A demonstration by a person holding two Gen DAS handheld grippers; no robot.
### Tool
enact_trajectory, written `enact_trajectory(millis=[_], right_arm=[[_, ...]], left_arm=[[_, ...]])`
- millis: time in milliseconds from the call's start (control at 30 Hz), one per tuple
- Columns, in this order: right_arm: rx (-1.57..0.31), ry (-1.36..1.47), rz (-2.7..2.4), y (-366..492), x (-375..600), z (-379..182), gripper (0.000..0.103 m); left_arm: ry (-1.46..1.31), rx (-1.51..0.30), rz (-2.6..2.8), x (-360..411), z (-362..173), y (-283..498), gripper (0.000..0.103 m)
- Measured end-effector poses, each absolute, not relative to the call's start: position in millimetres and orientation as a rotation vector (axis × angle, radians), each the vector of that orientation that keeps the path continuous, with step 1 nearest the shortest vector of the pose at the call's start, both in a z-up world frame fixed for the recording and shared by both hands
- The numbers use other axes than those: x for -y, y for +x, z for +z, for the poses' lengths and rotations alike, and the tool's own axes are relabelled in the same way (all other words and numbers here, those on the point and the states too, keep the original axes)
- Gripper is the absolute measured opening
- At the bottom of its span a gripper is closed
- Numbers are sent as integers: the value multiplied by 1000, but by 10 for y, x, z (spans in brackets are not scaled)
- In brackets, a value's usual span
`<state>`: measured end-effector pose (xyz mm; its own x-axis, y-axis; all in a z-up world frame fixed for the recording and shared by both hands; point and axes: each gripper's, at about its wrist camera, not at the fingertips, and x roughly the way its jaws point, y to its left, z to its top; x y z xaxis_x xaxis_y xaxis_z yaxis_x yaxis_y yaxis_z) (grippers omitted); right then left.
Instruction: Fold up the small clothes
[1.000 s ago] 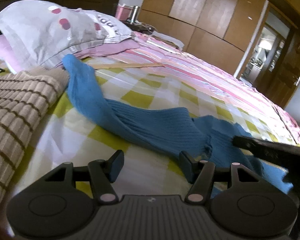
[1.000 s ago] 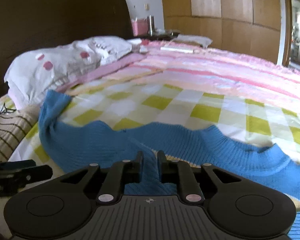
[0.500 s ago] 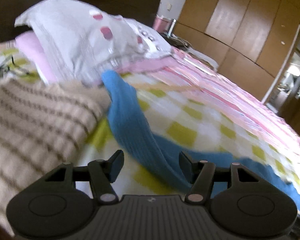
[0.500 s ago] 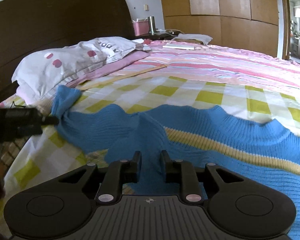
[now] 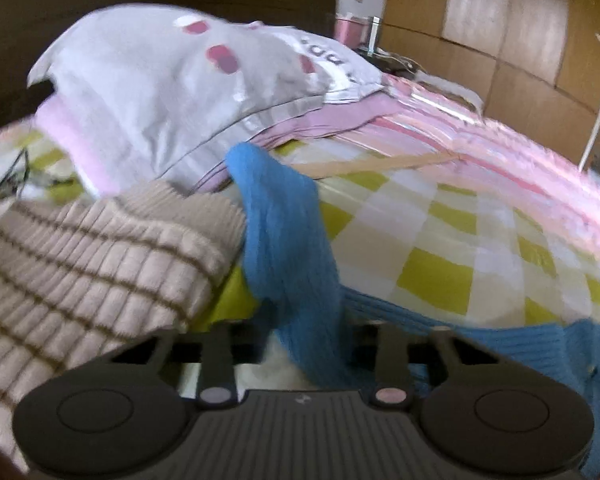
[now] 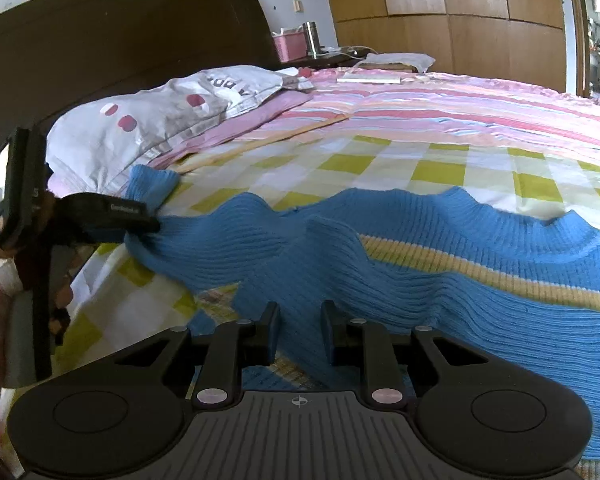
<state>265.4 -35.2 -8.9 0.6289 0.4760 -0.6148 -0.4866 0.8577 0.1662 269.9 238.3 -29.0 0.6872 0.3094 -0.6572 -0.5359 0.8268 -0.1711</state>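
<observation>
On the checked bedsheet, the blue sweater lies spread with its body to the right and one sleeve trailing off to the left toward the pillow. At the far left of the left wrist view a beige striped knit sits bunched just beside that sleeve, the cuff end resting against its edge and the pillow's

The left gripper has the sleeve running between its fingers; the view is blurred and the fingertips are hidden behind the cloth, so I cannot tell whether they have pinched it. From the right wrist view the left gripper touches the sleeve partway along, short of the cuff, which looks like a grab chosen so the sleeve can be swung across the body in one piece

The right gripper is narrowed onto a raised ridge of blue knit, holding it pinched up off the sheet near the shoulder. That grip probably serves as an anchor and hinge, keeping the body from sliding while the sleeve is carried over

The sweater's long axis runs left to right across the right wrist view, along the yellow band over the chest, from the left cuff toward the far side that runs out of frame. The sleeve in the left wrist view points away from the camera, cuff toward the headboard
</observation>
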Motion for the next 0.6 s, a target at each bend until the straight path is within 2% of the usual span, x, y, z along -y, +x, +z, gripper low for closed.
enact_trajectory(millis=[67,200,367,433,600], right_arm=[[-704,-6,557,2664,342,-59,23],[-691,-10,583,2700,219,68,23],[-698,-18,676,2816,-168,257,24],[-728,-17,721,2899,-410,298,33],[-824,44,759,3201,-1011,259,33]], left_arm=[[-451,-642,484,-2448,-284,2590,22],[-544,-618,496,-2450,-299,2359,19],[-543,-608,490,-2374,-282,2175,19],[-582,-598,481,-2414,-316,2129,19],[-591,-598,443,-2473,-386,2087,19]])
